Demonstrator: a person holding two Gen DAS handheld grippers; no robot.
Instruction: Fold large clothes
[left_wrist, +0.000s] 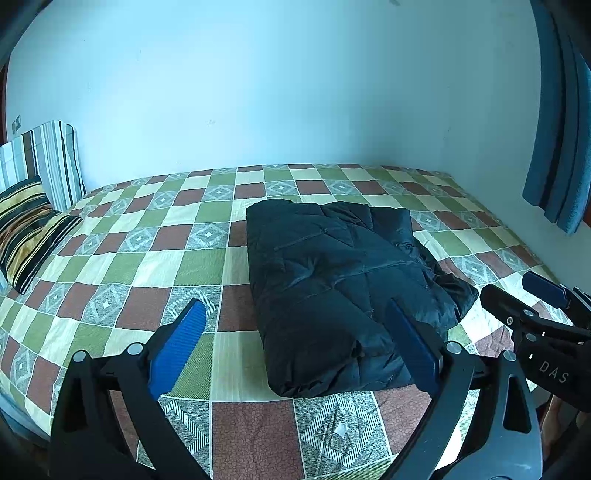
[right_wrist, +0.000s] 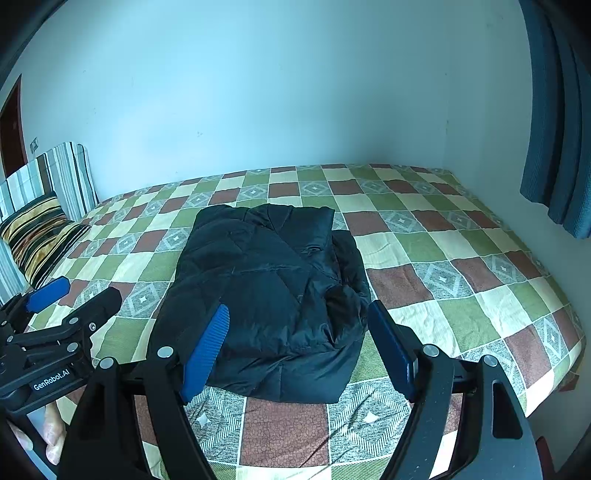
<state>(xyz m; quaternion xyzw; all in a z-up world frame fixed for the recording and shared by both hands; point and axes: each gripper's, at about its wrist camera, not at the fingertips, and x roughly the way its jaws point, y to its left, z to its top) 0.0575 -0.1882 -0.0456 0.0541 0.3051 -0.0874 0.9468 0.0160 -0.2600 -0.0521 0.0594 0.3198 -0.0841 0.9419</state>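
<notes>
Jacket (left_wrist: 343, 295) mid-bed (left_wrist: 147, 258), folded to a puffy block. L gripper (left_wrist: 295, 347) and R gripper (right_wrist: 299, 347) both spread wide, holding nothing, hovering at near edge. Looks nearly done; best to press flat, tuck loose right flap under w/o dragging.

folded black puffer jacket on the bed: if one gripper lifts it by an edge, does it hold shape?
Probably not. The jacket looks soft and quilted, so layers would likely sag and unfold. Its shiny shell may slip in the jaws. Puffy bulk suggests it's light for its size; a push likely slides it across the bedspread.
</notes>
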